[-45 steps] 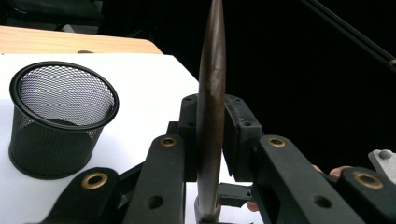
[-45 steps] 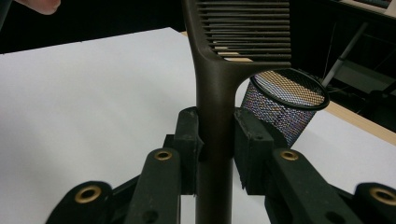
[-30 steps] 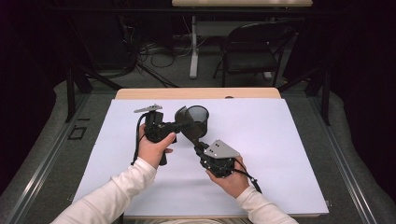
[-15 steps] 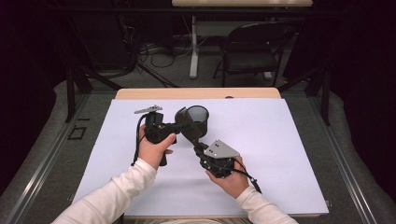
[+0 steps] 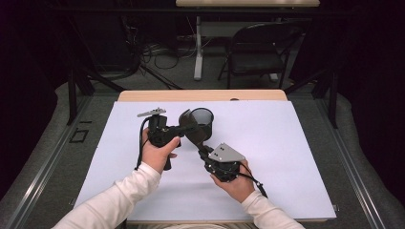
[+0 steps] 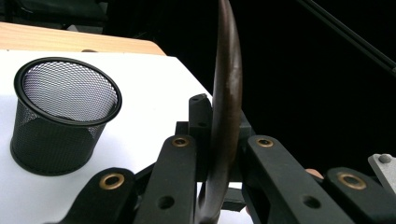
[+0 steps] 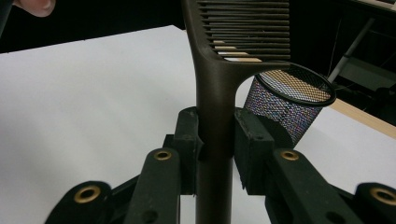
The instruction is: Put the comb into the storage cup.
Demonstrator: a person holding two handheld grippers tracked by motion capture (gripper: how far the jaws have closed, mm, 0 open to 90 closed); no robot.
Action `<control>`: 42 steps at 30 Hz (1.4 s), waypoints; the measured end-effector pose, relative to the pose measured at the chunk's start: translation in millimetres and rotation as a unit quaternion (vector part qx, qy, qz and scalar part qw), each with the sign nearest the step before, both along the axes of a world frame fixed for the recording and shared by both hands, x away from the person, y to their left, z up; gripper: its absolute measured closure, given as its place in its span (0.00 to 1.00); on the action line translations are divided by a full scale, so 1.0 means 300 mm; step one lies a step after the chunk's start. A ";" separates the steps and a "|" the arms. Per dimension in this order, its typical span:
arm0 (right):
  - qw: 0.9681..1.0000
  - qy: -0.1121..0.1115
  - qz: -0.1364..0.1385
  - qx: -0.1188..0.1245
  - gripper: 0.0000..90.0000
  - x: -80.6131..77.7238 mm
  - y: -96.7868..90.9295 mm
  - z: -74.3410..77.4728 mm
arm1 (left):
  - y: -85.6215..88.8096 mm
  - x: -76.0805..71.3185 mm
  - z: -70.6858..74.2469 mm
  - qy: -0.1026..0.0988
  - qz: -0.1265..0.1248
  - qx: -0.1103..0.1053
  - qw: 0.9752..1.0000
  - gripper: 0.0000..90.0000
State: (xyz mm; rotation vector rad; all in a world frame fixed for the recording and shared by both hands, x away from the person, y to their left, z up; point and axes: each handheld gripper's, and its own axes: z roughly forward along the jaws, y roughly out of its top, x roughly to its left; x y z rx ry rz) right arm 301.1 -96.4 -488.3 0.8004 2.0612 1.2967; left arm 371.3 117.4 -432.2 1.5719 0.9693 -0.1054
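Both grippers meet over the middle of the white sheet covering the table (image 5: 286,157), each clamped on the same dark comb (image 7: 219,84). The right gripper (image 7: 217,140) has its jaws closed on the comb's handle just below the toothed section; the left gripper (image 6: 219,154) pinches the comb across its thin edge, so from that camera it reads as a narrow curved blade. In the high view the comb (image 5: 190,128) sits between the two tools, above the sheet, with the left gripper (image 5: 179,130) at about 9 o'clock from it and the right gripper (image 5: 203,150) at about 5 o'clock. A black mesh cup (image 5: 203,121) stands upright on the sheet just beyond the comb, at roughly 1 o'clock, mouth open and nothing visible inside. Judgement: the comb looks like light, rigid plastic, smooth and likely to pivot in a pinch; the teeth appear thin and could bend or snap. The solid handle or spine is the sound place to hold, never the teeth.
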 end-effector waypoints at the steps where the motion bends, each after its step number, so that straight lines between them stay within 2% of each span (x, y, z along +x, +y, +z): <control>1: 1.000 0.000 0.000 0.000 0.81 0.000 0.000 0.000 | 0.000 0.000 0.000 0.000 0.000 0.000 1.000 0.96; 22: 1.000 0.005 -0.005 0.003 0.80 0.005 -0.003 0.000 | -0.004 0.008 -0.005 0.008 0.001 -0.006 1.000 0.96; 34: 1.000 0.010 -0.004 0.007 0.74 0.009 -0.007 0.001 | -0.008 0.008 -0.008 0.010 0.000 -0.003 1.000 0.96; 42: 1.000 0.020 -0.001 0.020 0.70 0.013 -0.011 0.005 | -0.006 0.011 -0.008 0.011 0.002 -0.004 1.000 0.96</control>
